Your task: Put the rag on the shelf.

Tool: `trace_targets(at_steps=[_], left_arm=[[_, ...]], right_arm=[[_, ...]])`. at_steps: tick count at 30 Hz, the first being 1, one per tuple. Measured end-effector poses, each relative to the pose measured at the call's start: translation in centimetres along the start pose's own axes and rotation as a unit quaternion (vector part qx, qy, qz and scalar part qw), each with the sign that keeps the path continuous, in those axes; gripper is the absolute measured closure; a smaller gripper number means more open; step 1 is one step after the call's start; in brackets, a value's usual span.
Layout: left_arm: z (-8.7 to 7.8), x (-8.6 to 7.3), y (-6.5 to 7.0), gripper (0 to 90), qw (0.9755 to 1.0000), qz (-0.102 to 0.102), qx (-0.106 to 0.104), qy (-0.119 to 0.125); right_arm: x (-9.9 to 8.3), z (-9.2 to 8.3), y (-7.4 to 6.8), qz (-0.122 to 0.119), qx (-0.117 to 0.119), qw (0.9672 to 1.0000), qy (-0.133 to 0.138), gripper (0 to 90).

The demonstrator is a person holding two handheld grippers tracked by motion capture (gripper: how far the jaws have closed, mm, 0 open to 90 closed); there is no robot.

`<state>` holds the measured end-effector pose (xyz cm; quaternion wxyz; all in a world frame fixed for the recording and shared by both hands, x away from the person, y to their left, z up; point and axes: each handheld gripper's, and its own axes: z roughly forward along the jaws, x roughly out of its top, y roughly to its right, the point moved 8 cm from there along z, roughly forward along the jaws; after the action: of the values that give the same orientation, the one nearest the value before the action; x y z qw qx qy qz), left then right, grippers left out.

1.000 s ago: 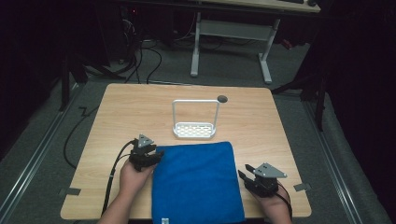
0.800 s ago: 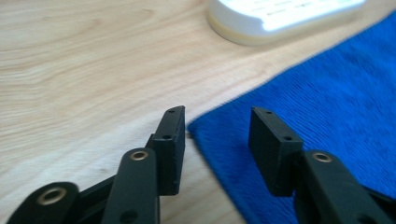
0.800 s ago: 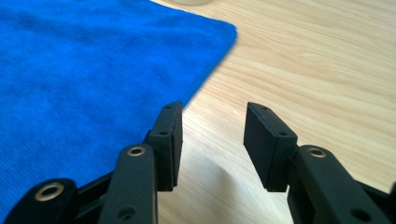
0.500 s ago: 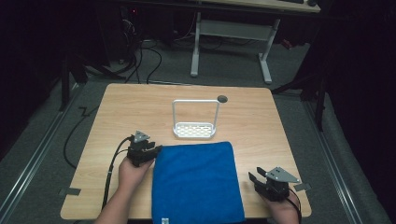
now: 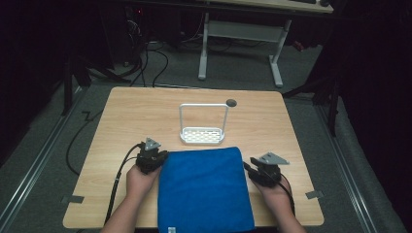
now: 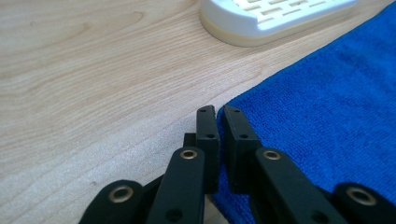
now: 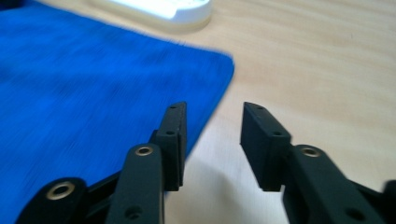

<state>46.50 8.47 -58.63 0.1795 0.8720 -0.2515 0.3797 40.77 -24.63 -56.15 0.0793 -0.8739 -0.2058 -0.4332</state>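
Cloth [image 5: 204, 189], blue, is lying flat on the table [image 5: 126, 116], sitting between the two tongs. Left tongs [image 5: 151, 159] are sitting at its far left corner; jaws have just been closing and are now nearly together, pinching the cloth's edge [image 6: 223, 135] between the pads. Right tongs [image 5: 262, 172] are hanging just right of the cloth's right edge, jaws standing about half open and just been closing a little, gripping nothing; bare wood is showing between them. White rack [image 5: 203, 135] is standing beyond both tongs, just past the cloth's far edge.
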Motion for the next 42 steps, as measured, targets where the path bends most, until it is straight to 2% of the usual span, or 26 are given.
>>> trace_targets(at_steps=[1, 3, 4, 5, 8, 10, 13, 16, 17, 18, 19, 23, 24, 26, 27, 28, 29, 31, 34, 36, 37, 38, 39, 40, 41, 42], left_arm=[[0.0, 0.0, -0.1, 86.1, 1.0000, -0.005, -0.002, 0.002], [0.0, 0.0, 0.0, 86.1, 1.0000, 0.001, 0.002, 0.001], [0.0, 0.0, 0.0, 86.2, 1.0000, 0.001, 0.002, 0.001], [0.0, 0.0, 0.0, 86.2, 1.0000, 0.002, 0.002, 0.002], [0.0, 0.0, 0.0, 86.1, 1.0000, -0.001, -0.001, 0.001], [0.0, 0.0, 0.0, 86.1, 1.0000, 0.000, -0.001, 0.001], [0.0, 0.0, 0.1, 86.1, 1.0000, 0.002, 0.000, 0.002], [0.0, 0.0, 0.0, 86.1, 1.0000, 0.002, 0.000, 0.002], [0.0, 0.0, 0.1, 86.1, 1.0000, 0.006, 0.003, 0.002], [0.0, 0.0, 0.1, 86.1, 1.0000, 0.008, 0.004, 0.002], [0.0, 0.0, 0.1, 86.1, 1.0000, 0.008, 0.004, 0.002], [-0.2, 0.0, 0.2, 86.2, 0.9999, 0.010, 0.003, 0.004], [-0.5, 0.1, 0.2, 86.2, 0.9998, 0.006, 0.001, 0.017], [-1.3, 0.4, 0.3, 86.4, 0.9992, 0.004, 0.001, 0.039], [-1.7, 0.7, 0.4, 86.4, 0.9987, 0.008, 0.004, 0.050], [-1.7, 0.7, 0.4, 86.4, 0.9987, 0.008, 0.004, 0.050], [-2.7, 1.1, 0.6, 86.4, 0.9976, 0.016, 0.010, 0.067], [-3.6, 1.3, 0.8, 86.5, 0.9961, 0.015, 0.011, 0.087], [-4.8, 1.8, 1.2, 86.6, 0.9935, 0.012, 0.014, 0.113], [-5.6, 2.1, 1.5, 86.6, 0.9913, 0.012, 0.018, 0.130], [-5.6, 2.1, 1.5, 86.6, 0.9913, 0.012, 0.018, 0.130], [-6.2, 2.4, 1.8, 86.6, 0.9893, 0.014, 0.021, 0.143], [-7.0, 2.8, 2.2, 86.6, 0.9864, 0.020, 0.027, 0.161], [-7.0, 2.8, 2.2, 86.5, 0.9864, 0.020, 0.027, 0.161], [-7.5, 3.1, 2.5, 86.5, 0.9840, 0.023, 0.031, 0.174], [-8.2, 3.5, 2.9, 86.5, 0.9805, 0.027, 0.032, 0.192]], right_arm=[[0.7, 1.3, 0.1, 0.001, -0.004, 1.0000, -0.008, 60.9], [1.7, 3.2, 0.3, 0.004, -0.010, 0.9998, -0.019, 59.8], [1.7, 3.2, 0.3, 0.004, -0.010, 0.9998, -0.019, 59.8], [2.3, 4.9, 0.6, 0.009, -0.017, 0.9993, -0.032, 59.8], [2.7, 6.5, 0.9, 0.018, -0.017, 0.9986, -0.047, 59.8], [2.6, 6.9, 1.0, 0.022, -0.017, 0.9980, -0.056, 60.2], [2.7, 7.2, 1.1, 0.030, -0.010, 0.9982, -0.051, 64.1], [2.7, 7.2, 0.9, 0.022, -0.006, 0.9984, -0.051, 70.5], [2.7, 7.1, 0.6, 0.020, 0.002, 0.9984, -0.054, 79.1], [2.7, 7.0, 0.4, 0.021, 0.008, 0.9982, -0.055, 84.0], [2.7, 7.0, 0.4, 0.021, 0.008, 0.9982, -0.055, 84.0], [2.6, 7.0, -0.3, 0.016, 0.032, 0.9979, -0.055, 87.6], [2.8, 6.7, -0.4, 0.005, 0.028, 0.9984, -0.048, 87.6], [3.2, 6.0, -0.7, 0.004, 0.028, 0.9993, -0.023, 87.8], [3.6, 5.3, -0.9, 0.002, 0.027, 0.9996, 0.001, 87.8], [3.6, 5.3, -0.9, 0.002, 0.027, 0.9996, 0.001, 87.8], [4.2, 3.9, -1.4, -0.003, 0.023, 0.9990, 0.037, 87.8], [4.5, 2.6, -1.9, -0.011, 0.018, 0.9971, 0.073, 87.8], [4.9, 1.2, -2.3, -0.026, 0.015, 0.9952, 0.093, 87.8], [5.5, 0.3, -2.3, -0.020, 0.017, 0.9930, 0.115, 87.8], [5.8, -0.2, -2.3, -0.016, 0.018, 0.9915, 0.127, 87.8], [5.8, -0.2, -2.3, -0.016, 0.018, 0.9915, 0.127, 87.8], [6.4, -1.1, -2.2, -0.011, 0.017, 0.9886, 0.149, 87.7], [6.4, -1.1, -2.2, -0.011, 0.017, 0.9886, 0.149, 87.7], [6.6, -1.2, -2.2, -0.011, 0.016, 0.9879, 0.154, 87.8], [6.8, -1.8, -2.1, -0.002, 0.017, 0.9868, 0.161, 87.8]])
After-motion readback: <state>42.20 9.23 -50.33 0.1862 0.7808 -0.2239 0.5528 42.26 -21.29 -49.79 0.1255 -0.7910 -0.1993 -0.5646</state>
